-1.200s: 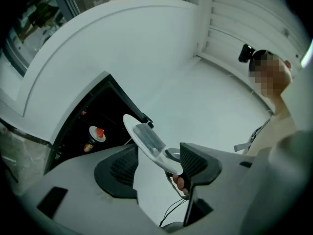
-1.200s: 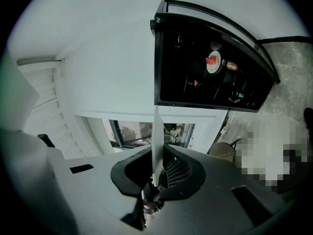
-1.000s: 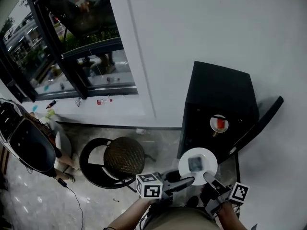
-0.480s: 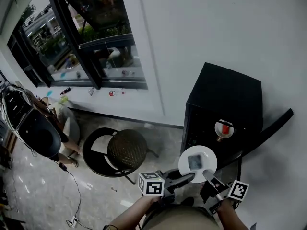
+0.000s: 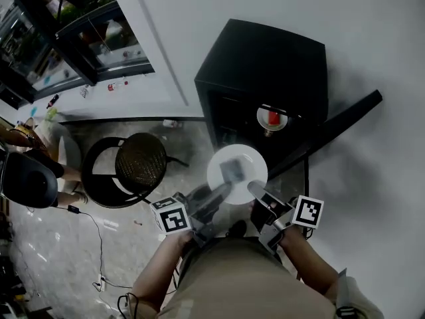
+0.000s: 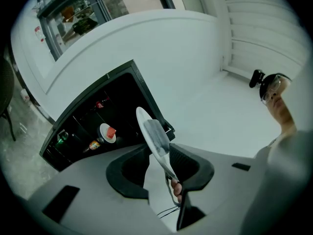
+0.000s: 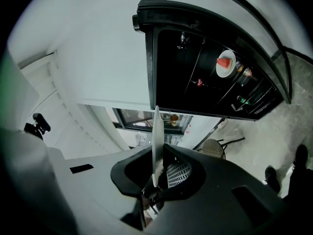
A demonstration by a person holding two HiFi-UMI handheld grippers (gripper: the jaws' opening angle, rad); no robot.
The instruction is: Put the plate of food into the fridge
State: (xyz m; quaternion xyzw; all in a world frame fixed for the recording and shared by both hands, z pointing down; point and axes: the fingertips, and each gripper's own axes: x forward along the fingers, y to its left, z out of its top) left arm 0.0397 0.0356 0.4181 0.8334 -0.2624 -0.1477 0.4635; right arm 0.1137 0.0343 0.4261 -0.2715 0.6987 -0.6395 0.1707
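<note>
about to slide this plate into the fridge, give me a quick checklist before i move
1. Fridge door open: ok, it stands swung wide.
2. Right gripper grip: ok, its jaws are shut on the plate rim.
3. Left gripper grip: not ok, its jaws are closing around the rim and a gap shows beside one pad.
4. Food on the plate: ok, it lies near the middle.
5. Room inside: cannot tell, a small plate with red food already sits on a shelf and the rest is dark.
</note>
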